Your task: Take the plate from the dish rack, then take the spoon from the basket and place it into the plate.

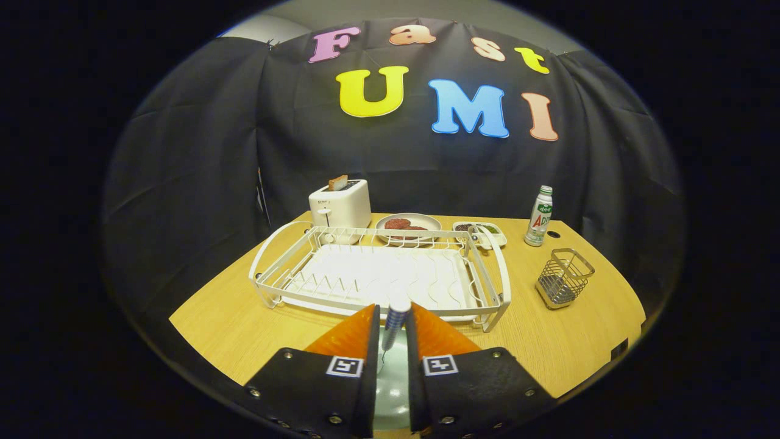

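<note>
My gripper is shut on the spoon, whose blue-and-white patterned handle stands between the two orange fingers with its rounded end poking up past the fingertips. Under the fingers, in the gap between them, lies the pale green plate on the wooden table; the spoon's lower end points down toward it and is partly hidden. Just beyond the fingertips sits the white dish rack, with no dishes in it. The wire basket stands to the right of the rack and looks empty.
Behind the rack are a white toaster with toast in it, a plate of food and a small dish. A bottle stands at the back right. Bare table lies to the rack's front left and right.
</note>
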Available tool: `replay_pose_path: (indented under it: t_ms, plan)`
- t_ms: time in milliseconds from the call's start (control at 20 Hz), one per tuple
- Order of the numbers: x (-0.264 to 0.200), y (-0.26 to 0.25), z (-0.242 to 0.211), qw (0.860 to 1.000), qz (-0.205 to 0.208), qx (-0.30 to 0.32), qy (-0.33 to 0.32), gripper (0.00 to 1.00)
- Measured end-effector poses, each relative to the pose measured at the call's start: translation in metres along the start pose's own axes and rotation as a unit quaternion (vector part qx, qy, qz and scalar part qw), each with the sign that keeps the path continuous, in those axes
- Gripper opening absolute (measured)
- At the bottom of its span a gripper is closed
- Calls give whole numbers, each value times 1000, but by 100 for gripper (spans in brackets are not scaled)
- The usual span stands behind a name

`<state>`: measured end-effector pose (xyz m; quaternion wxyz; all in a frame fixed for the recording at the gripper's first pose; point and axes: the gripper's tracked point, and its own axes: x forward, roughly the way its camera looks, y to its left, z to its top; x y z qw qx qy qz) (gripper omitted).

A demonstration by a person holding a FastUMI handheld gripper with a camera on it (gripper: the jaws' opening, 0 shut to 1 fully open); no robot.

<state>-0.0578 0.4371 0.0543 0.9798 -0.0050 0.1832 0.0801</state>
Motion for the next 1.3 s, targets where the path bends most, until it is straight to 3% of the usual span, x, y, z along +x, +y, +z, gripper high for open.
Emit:
replay_pose_path:
  t_ms: [100, 200, 350, 950, 1300]
  plan:
    - [2, -7, -2, 1000, -8, 11, -2, 35]
    - [-1, -12, -2, 1000, -14, 22, -3, 36]
    - [4, -22, -10, 999, -32, 36, 9, 99]
    - [7, -26, 27, 999, -35, 33, -22, 99]
    - [1, -82, 73, 994, -87, 43, -59, 99]
